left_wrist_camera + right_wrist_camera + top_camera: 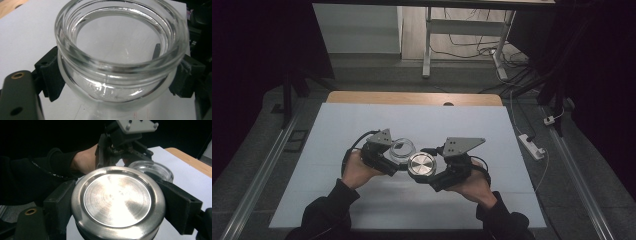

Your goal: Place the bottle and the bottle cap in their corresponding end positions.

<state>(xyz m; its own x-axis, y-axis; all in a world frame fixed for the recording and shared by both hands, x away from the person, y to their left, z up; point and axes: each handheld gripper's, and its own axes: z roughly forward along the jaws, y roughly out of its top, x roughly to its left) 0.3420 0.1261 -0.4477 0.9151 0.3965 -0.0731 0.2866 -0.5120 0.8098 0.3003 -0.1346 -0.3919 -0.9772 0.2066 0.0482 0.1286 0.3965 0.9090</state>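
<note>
A clear glass jar with an open mouth sits between the black pads of my left gripper, which is shut on its body just below the threaded rim. My right gripper is shut on a round brushed-metal lid, flat face up. Lid and jar are side by side near the middle of the white mat, almost touching. In the right gripper view, the jar shows beyond the lid, with the left gripper and a hand behind it.
The white mat covers a wooden table whose far edge shows bare. A power strip and cables lie on the floor to the right. A white desk frame stands beyond the table. Metal rails run along both sides.
</note>
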